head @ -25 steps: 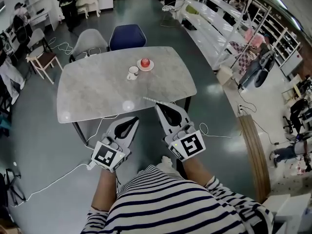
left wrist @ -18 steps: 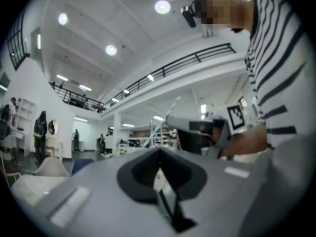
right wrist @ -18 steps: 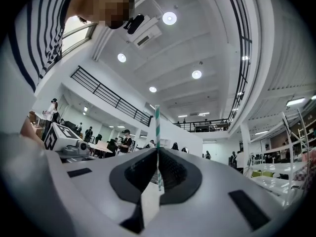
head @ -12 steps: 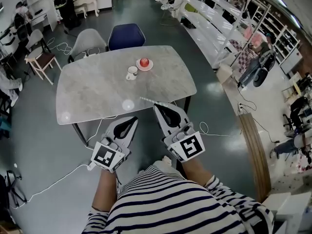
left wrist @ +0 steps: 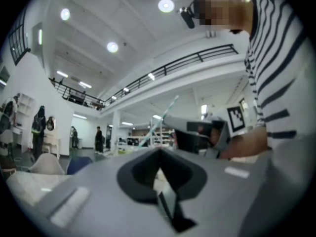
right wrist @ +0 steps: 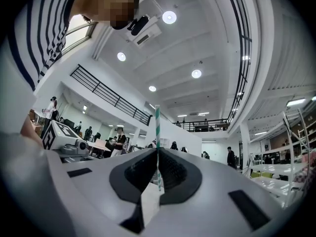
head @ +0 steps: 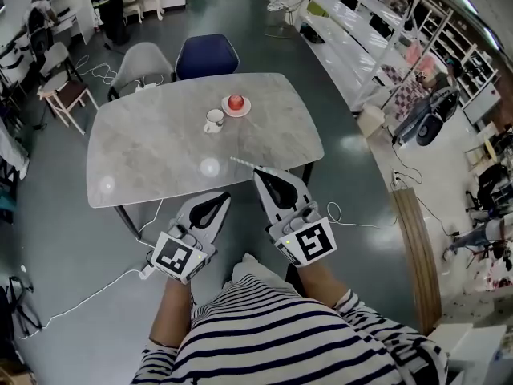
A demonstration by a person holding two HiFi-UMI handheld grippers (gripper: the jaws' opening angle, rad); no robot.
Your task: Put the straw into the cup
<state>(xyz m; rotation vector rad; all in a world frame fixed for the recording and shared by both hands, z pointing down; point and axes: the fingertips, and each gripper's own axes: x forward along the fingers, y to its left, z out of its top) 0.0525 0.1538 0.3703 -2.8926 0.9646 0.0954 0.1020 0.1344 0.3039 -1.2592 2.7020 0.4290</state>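
A white cup [head: 214, 121] stands near the far middle of the grey marble table [head: 152, 151]. My right gripper [head: 260, 172] hovers at the table's near edge, shut on a green-and-white striped straw [head: 242, 164] that sticks out to the left of its tip. In the right gripper view the straw [right wrist: 157, 127] stands upright, pinched between the jaws of the right gripper [right wrist: 158, 153]. My left gripper [head: 224, 196] is off the near edge of the table, shut with nothing in it. The left gripper view shows the left gripper [left wrist: 159, 154] and the straw [left wrist: 164, 115] beside it.
A pink saucer [head: 238, 111] carrying a red object [head: 236, 102] sits just right of the cup. Two chairs, one grey [head: 143, 60] and one blue [head: 208, 54], stand behind the table. White shelving [head: 361, 30] runs along the right. Cables lie on the floor [head: 96, 291].
Both grippers keep nearly the same pose with the straw still held in the right one. The table has drifted slightly left in the head view.
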